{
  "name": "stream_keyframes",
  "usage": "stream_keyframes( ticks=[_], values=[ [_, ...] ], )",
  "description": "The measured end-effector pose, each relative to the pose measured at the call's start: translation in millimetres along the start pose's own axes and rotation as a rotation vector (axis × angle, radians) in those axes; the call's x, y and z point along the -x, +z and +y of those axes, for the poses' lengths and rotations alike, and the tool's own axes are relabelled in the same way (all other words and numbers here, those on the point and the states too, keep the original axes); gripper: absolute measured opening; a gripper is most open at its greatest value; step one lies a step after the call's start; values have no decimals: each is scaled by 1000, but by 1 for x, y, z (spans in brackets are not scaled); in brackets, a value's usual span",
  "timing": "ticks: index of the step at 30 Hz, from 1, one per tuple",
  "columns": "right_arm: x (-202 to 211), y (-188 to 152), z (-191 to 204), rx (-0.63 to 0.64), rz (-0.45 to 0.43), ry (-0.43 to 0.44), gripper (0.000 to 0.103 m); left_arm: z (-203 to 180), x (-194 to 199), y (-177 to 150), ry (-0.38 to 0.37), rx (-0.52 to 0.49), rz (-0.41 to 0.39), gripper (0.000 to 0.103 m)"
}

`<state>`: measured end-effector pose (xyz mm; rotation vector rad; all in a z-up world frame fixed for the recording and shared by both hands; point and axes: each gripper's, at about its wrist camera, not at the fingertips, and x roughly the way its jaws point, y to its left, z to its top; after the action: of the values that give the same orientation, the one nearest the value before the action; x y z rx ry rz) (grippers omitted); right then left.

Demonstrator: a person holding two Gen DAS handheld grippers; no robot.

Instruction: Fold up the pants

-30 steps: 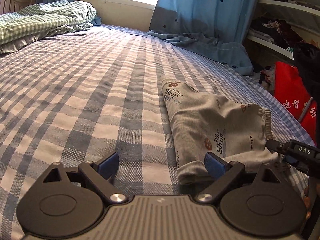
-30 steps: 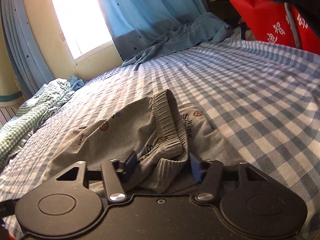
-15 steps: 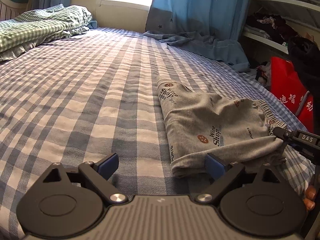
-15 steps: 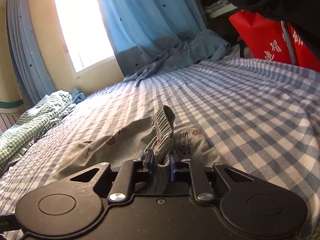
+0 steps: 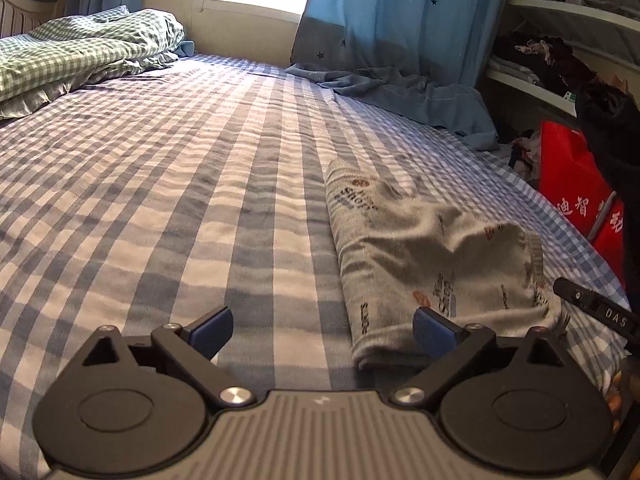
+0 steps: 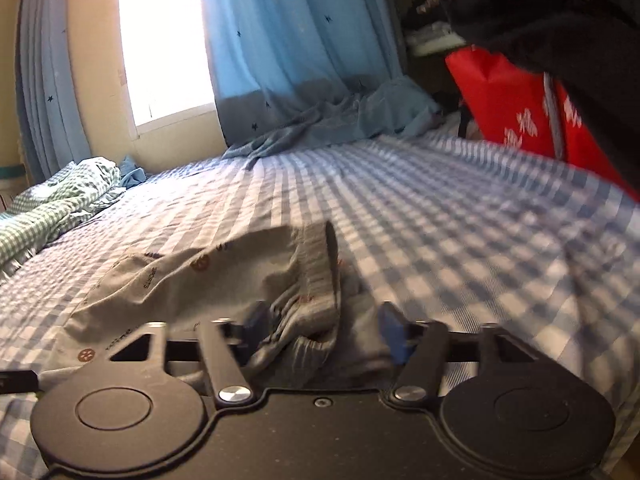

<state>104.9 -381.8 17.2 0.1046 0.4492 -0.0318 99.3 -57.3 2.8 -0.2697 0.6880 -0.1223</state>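
The right gripper (image 6: 320,330), clamped on the ribbed waistband (image 6: 316,280) half a second ago, now has its jaws spread wide with the waistband slumped loose between them, so the grab has been let go. The left gripper (image 5: 322,330) stays wide open and empty, its right pad against the near-left folded edge of the grey printed pants (image 5: 432,264). The pants lie folded at the right side of the checked bedsheet (image 5: 180,208); that release suggests this fold is laid, and I judge tidying or another fold comes next.

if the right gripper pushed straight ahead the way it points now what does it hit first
Most likely the pants' ribbed waistband, bunched right between the open right gripper fingers; depth is blurred, but nothing lies nearer.
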Motion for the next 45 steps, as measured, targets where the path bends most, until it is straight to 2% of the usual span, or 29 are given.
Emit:
stream_keyframes(
  ticks=[2,4,5,8,10,12,15,19,24,27,29,30,33,36,40,45],
  values=[
    [-7,11,8,83,-24,-13,81,-1,-9,19,-18,10,-22,102],
    [-18,20,19,186,-56,-28,98,-10,-25,39,-23,-36,-57,103],
    [-26,24,24,237,-73,-42,101,-15,-35,49,-9,-67,-61,103],
    [-53,32,35,362,-83,-92,101,-26,-68,73,6,-138,-66,103],
    [-73,35,36,398,-81,-129,102,-33,-92,83,3,-186,-49,103],
    [-91,36,33,415,-60,-165,102,-38,-116,87,43,-226,-32,102],
    [-114,30,27,449,2,-237,102,-33,-140,86,101,-216,-13,102],
    [-127,14,17,412,53,-240,102,-15,-160,77,99,-150,27,103],
    [-124,16,16,402,41,-237,102,-14,-147,77,114,-152,12,103],
    [-95,20,25,392,-44,-279,102,-16,-117,74,122,-167,-30,103],
    [-70,21,36,372,-88,-256,102,-14,-95,69,99,-152,-70,103],
    [-59,21,41,353,-91,-218,102,-12,-84,64,79,-136,-72,103],
    [-39,11,60,356,-53,-126,102,-7,-69,45,46,-99,-11,103],
    [-27,-6,73,378,-17,-110,102,-2,-58,21,47,-105,29,103],
    [-18,-33,70,355,67,-130,102,3,-35,-9,55,-135,-10,102],
    [1,-53,50,226,93,-137,102,1,-18,-31,62,-185,-32,102]
  ],
)
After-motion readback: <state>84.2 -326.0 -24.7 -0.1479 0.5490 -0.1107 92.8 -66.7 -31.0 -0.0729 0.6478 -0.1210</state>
